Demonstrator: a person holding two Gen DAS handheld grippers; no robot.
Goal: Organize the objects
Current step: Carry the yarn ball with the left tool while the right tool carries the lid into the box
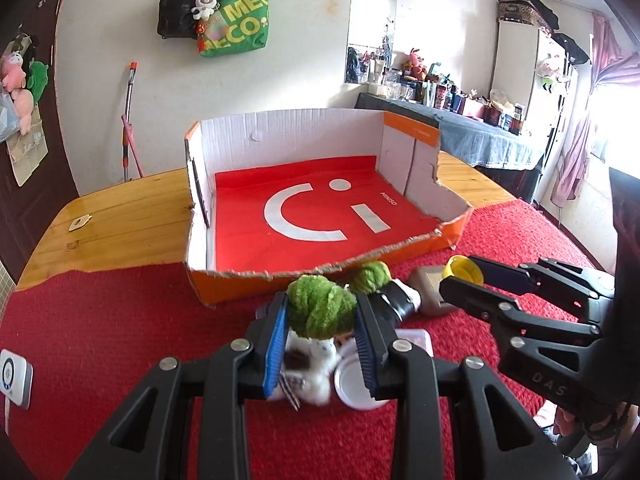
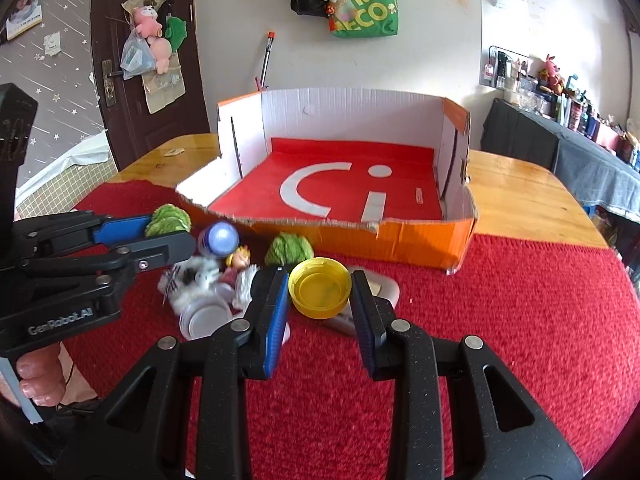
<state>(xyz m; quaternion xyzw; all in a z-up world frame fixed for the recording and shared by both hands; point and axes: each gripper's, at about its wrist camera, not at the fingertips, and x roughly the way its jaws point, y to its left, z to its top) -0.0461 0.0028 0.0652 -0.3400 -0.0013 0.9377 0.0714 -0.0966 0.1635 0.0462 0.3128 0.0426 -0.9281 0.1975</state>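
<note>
My left gripper (image 1: 320,307) is shut on a fuzzy green ball (image 1: 320,316), lifted above the red cloth; a blurred white furry piece (image 1: 316,368) hangs under it. To its right, my right gripper (image 1: 460,276) is shut on a yellow cap (image 1: 466,269). In the right wrist view the yellow cap (image 2: 320,290) sits between the blue pads of my right gripper (image 2: 319,280), and my left gripper (image 2: 172,229) holds the green ball (image 2: 168,216) at the left. Just beyond both stands the open orange box (image 1: 304,136) with a red floor.
On the red cloth (image 1: 120,340) lie a second green ball (image 2: 288,250), a small blond doll (image 2: 239,258), a bottle (image 2: 219,238), a white round lid (image 2: 204,318) and a brown object (image 1: 430,284). A white device (image 1: 14,376) sits at the left edge. Wooden table (image 1: 120,224) surrounds the box.
</note>
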